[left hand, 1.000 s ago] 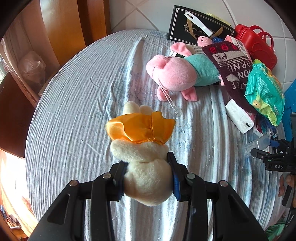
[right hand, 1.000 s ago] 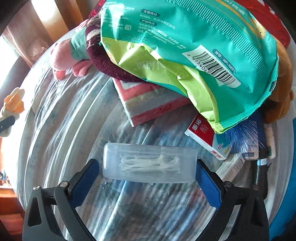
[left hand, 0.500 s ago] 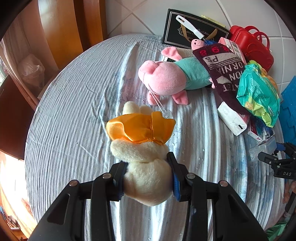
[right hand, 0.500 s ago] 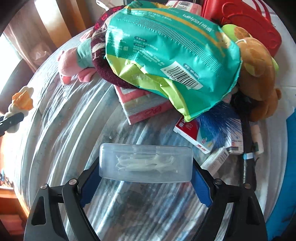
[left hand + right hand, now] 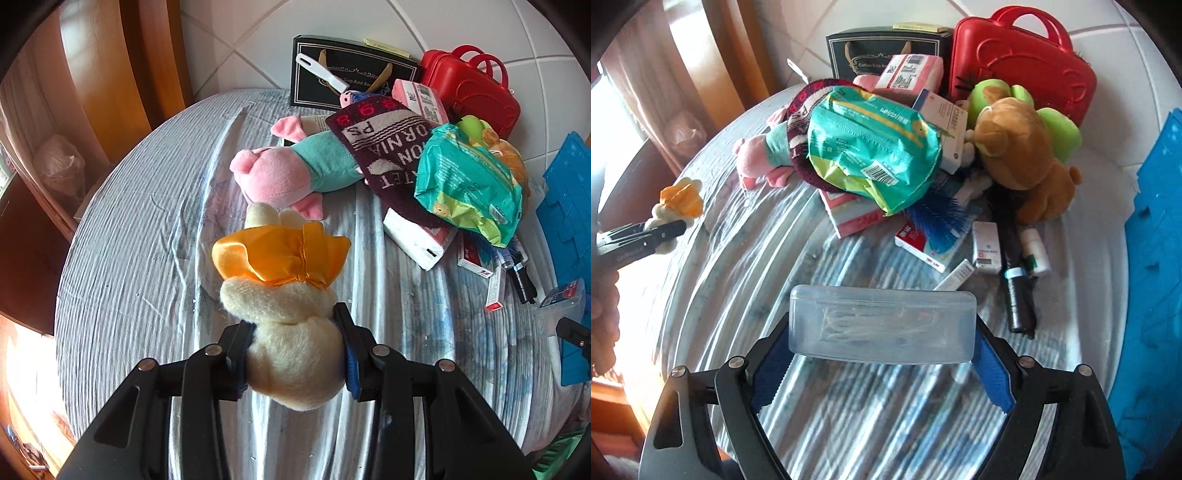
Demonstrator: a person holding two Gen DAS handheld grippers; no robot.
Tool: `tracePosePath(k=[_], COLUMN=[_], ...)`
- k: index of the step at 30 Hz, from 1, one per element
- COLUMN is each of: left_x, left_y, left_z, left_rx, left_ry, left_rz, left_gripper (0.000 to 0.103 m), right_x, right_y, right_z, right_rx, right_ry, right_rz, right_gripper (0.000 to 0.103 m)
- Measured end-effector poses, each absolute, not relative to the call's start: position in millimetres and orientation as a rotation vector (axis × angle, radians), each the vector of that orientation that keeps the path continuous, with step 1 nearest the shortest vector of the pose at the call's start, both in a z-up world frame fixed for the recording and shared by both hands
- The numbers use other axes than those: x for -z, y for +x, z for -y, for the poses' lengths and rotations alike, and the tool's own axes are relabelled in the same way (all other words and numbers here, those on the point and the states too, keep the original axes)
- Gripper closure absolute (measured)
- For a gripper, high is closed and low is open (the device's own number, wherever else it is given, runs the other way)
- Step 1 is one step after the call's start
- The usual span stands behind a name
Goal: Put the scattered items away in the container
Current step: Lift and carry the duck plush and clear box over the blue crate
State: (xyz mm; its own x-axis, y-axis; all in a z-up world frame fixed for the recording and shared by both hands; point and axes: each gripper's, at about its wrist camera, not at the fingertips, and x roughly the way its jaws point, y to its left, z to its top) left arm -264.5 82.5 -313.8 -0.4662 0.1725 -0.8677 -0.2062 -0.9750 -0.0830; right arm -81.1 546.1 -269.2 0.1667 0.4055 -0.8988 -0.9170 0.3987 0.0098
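Observation:
My left gripper [image 5: 293, 332] is shut on a cream plush toy [image 5: 291, 354] with an orange cloth round it, held above the striped tablecloth [image 5: 147, 258]. The same toy [image 5: 681, 197] shows at the left of the right wrist view. My right gripper [image 5: 882, 332] is shut on the ends of a clear plastic box [image 5: 882, 321] of floss picks, lifted off the cloth. A blue crate [image 5: 1152, 258] stands at the table's right edge, also seen as the blue crate [image 5: 565, 206] in the left wrist view.
A pile lies at the back: a pink pig plush [image 5: 280, 177], a dark knit cloth [image 5: 388, 147], a teal packet [image 5: 871, 147], a brown bear [image 5: 1023, 147], small boxes and a black tube [image 5: 1019, 295]. A red case [image 5: 1019, 62] and a black gift bag [image 5: 343, 77] stand behind it.
The right jaws closed onto the clear box and lifted it off the cloth, so the pile looks farther away. The left gripper rose with the plush toy and drifted toward the pile.

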Motion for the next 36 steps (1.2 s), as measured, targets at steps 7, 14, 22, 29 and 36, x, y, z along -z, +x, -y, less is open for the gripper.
tracePosePath(k=[7,14,22,29,36], left_x=[270.6,229.1,187.4,153.3,119.9], left_y=[-246.8,-231.1,-206.6,-183.1,-159.8], left_z=[-116.5,-139.4,-166.3,-192.2,-232.6], left_rx=[-2.536,-2.609,-2.676,-2.723,-2.745], left_ry=[-1.396,-1.337,-1.288,-1.233,-1.147], left_rz=[-0.08,-0.059,-0.029,0.018,0.011], left_gripper=[0.065,0.065,0.065,0.065,0.065], right_x=[215.7,171.7,128.4,96.2,63.4], right_y=[-74.9,-64.8,-54.1,-42.2,-27.8], right_z=[-504.9,-466.7,-426.5,-396.7,-367.3], right_rx=[-1.023,-1.028,-1.06,-1.102,-1.143], right_ry=[-0.562,-0.486,-0.45,-0.422,-0.392], right_rz=[-0.929,-0.885,-0.833,-0.799,-0.746], right_gripper=[0.015,0.015,0.015,0.015,0.015])
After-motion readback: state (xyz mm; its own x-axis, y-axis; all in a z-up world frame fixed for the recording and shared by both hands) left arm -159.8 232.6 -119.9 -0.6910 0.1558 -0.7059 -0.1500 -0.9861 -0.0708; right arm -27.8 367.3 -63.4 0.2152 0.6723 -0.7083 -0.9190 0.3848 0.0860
